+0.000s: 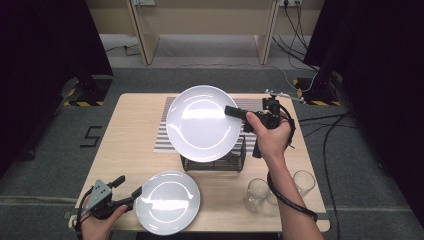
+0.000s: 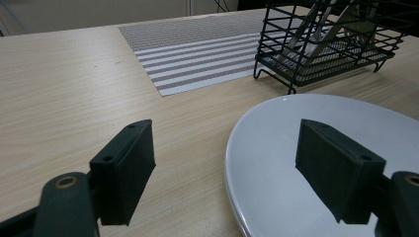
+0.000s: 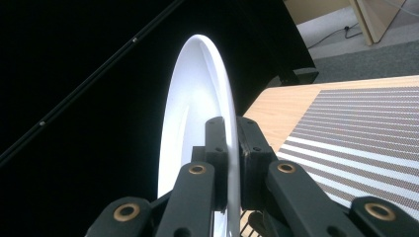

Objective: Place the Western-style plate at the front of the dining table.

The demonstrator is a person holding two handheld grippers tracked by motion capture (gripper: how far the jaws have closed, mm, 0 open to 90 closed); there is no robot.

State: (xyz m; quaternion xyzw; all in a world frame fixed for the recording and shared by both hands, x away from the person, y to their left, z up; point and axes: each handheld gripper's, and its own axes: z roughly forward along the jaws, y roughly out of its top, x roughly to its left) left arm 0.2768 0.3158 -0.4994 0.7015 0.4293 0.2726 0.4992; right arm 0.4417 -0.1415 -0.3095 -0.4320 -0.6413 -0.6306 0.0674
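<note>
Right claw (image 1: 231, 111) clamped on plate (image 1: 202, 122) rim above rack (image 1: 212, 161); I'd keep it vertical, lower into 1 slot. Left claw (image 1: 127, 187) apart at 2nd plate (image 1: 167, 202), counter's near edge.

Your raised plate (image 1: 202, 122) hides most of the black wire rack (image 1: 214, 161) and part of the striped mat (image 1: 162, 135) in the high view. In the right gripper view that plate's lower edge runs off the bottom. In the left gripper view the second plate (image 2: 316, 163) is cut by the right and bottom edges, and the rack's top leaves the frame. Your right forearm (image 1: 290, 200) overlaps the two glasses (image 1: 257, 195).
</note>
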